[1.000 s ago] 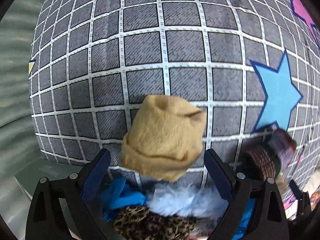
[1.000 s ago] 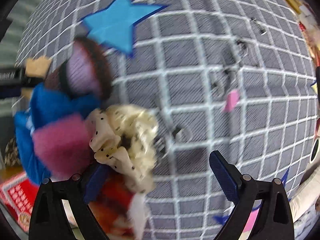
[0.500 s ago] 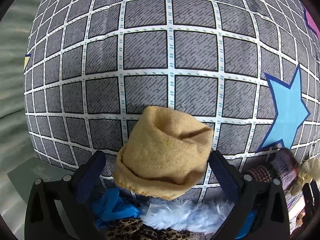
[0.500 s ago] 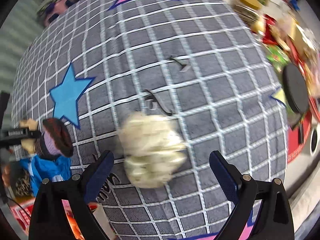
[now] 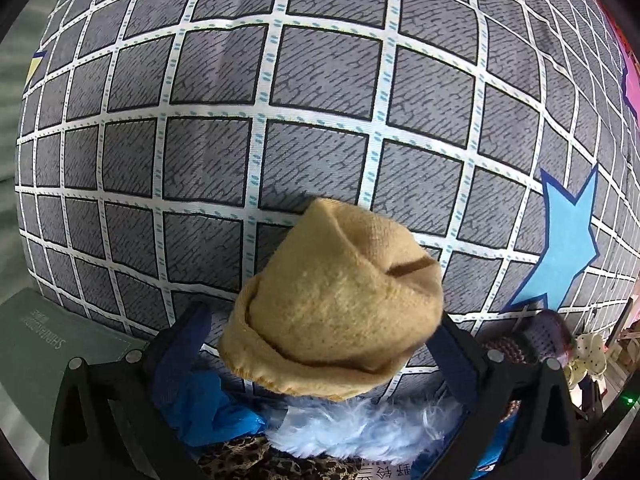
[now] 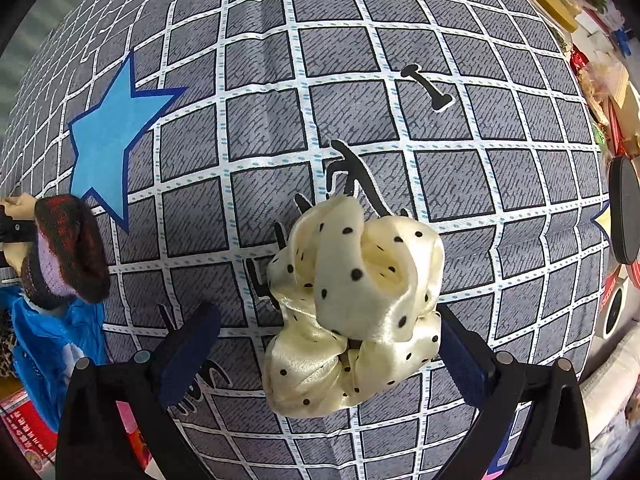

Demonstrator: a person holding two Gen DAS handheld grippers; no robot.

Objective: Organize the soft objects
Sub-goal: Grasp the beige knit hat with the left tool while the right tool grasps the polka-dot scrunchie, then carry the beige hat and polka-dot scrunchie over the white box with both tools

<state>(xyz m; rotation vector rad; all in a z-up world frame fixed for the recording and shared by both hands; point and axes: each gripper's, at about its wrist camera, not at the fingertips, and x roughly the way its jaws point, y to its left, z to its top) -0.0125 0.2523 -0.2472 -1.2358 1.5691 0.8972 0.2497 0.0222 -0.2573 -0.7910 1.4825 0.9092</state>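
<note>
right hand-held gripper (image 6: 320,352) opening, cream dotted scrunchie (image 6: 354,304) between its jaws, nearer than before

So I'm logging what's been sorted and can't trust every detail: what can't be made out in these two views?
- Left wrist view: the pile of blue plastic, pale blue fur and leopard fabric is cut off by the bottom edge and the gripper frame.
- Left wrist view: the tan sock bundle hides the right finger's pad, so contact is unclear.
- Right wrist view: clutter beyond the grey grid cloth is too small to identify.
</note>
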